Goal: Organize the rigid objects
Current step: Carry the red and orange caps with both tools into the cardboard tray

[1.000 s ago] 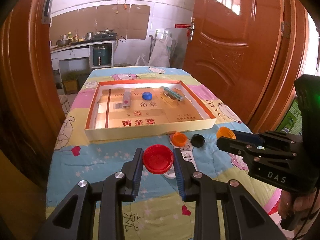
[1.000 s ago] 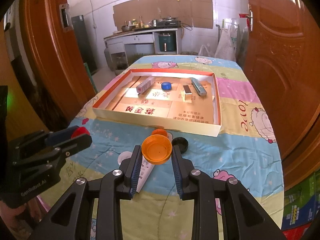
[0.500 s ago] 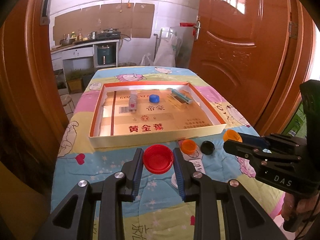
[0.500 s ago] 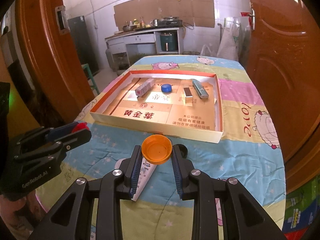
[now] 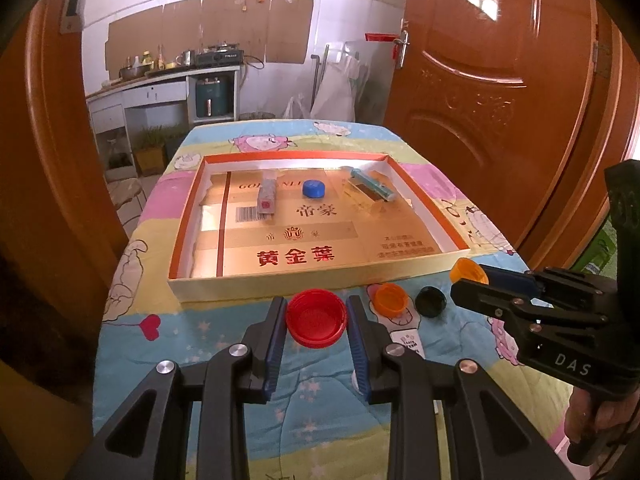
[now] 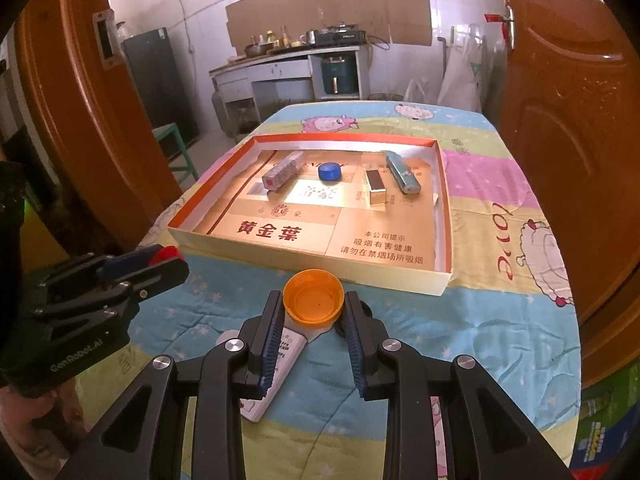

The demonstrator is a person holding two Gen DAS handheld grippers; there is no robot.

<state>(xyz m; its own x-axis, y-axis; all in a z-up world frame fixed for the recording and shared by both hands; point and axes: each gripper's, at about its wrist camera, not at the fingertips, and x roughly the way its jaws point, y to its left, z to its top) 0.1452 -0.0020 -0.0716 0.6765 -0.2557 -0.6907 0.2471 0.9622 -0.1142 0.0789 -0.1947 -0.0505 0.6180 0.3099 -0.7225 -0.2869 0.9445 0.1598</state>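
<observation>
Your left tool [image 5: 316, 316] grips a red cap [image 5: 316, 317]; your right tool [image 6: 313, 312] grips an orange cap [image 6: 313, 294], both near the open box [image 5: 320, 276].

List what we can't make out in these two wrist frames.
- White tube: right wrist view, top hidden by the right gripper and its orange cap; label too small.
- Black cap: same view, mostly behind the jaws.
- Same tube, left wrist view: mostly hidden by the left gripper holding the red cap.
</observation>
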